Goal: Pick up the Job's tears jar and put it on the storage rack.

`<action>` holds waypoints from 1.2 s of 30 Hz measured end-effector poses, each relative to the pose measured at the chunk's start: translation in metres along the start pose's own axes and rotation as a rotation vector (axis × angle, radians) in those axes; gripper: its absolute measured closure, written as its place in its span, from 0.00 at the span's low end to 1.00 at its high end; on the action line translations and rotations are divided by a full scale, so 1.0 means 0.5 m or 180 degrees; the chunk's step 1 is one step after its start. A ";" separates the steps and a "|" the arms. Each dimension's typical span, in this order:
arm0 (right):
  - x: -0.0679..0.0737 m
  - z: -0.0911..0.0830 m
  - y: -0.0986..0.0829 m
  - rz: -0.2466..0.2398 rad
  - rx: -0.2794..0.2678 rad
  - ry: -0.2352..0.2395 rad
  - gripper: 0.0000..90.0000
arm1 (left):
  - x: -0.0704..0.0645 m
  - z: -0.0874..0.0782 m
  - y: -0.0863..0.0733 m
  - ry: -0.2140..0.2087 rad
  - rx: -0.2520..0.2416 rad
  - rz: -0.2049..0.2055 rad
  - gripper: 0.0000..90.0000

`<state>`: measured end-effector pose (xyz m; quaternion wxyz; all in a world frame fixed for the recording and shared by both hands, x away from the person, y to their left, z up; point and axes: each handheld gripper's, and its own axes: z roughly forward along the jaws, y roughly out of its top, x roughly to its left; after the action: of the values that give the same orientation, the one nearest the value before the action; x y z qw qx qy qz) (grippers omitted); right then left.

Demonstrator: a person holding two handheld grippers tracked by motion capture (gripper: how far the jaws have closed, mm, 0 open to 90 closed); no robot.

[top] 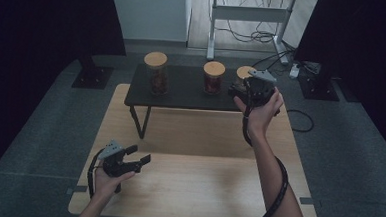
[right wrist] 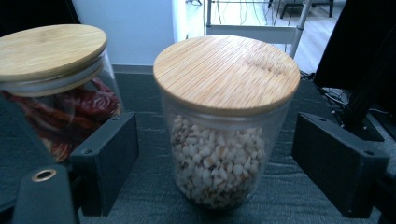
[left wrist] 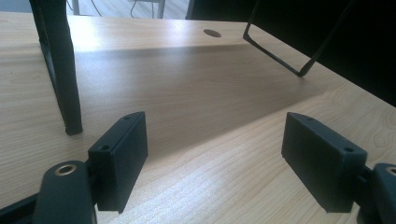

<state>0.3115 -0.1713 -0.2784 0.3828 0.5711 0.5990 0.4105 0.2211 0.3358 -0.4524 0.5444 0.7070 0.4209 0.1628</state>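
Here the right tool [right wrist: 215,168], jaws wide, flanks an unlabelled grain jar [right wrist: 224,135]; left tool [left wrist: 215,163] gapes wide too.

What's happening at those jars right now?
Right gripper open around the pale-grain jar, not touching. Left gripper open, over the table. Red-filled jar close beside.

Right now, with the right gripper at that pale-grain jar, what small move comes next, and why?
Probably ease the right gripper forward, then close. Its jaws stand open on either side of the jar of pale grains, lined up but not yet touching the glass. The red-filled jar sits close on one side, so go straight.
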 end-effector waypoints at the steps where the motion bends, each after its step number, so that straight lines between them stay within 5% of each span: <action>1: 0.001 -0.003 -0.001 -0.0001 0.0001 -0.0001 0.16 | -0.001 -0.002 0.001 0.0002 -0.0007 0.0009 0.25; 22: 0.002 -0.087 -0.058 -0.0023 -0.0161 0.0166 0.15 | -0.016 -0.036 -0.002 0.0082 -0.0093 0.0023 0.25; 36: -0.035 -0.137 -0.164 0.0172 -0.0122 0.0357 0.16 | -0.012 -0.026 -0.004 0.0054 -0.0043 0.0018 0.25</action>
<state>0.2187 -0.1936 -0.3296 0.3483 0.5557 0.5959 0.4635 0.2078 0.3395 -0.4483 0.5451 0.7032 0.4224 0.1732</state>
